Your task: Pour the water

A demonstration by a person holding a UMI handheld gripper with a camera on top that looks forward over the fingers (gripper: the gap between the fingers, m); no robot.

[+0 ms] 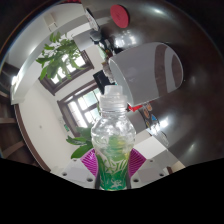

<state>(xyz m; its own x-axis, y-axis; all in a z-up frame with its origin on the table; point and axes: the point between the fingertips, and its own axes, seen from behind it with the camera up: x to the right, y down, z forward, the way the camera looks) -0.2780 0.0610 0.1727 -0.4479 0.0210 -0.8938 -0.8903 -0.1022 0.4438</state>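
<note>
Gripping: gripper [111, 170] pads clamped on plastic bottle [111, 140]
Label: green, writing unreadable
Grey cup [150, 72]: bottle's 1 o'clock, tilted

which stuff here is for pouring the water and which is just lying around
For the job:
- bottle, tilted, held between the fingers
- grey cup, just beyond the bottle's mouth

Just around:
- plant
- red round thing

A clear bottle [112, 140] wears a green-and-white label, magenta pads [92, 158] flank it, and beyond it hang a pale grey cup [148, 70] and green leaves [60, 58].
</note>
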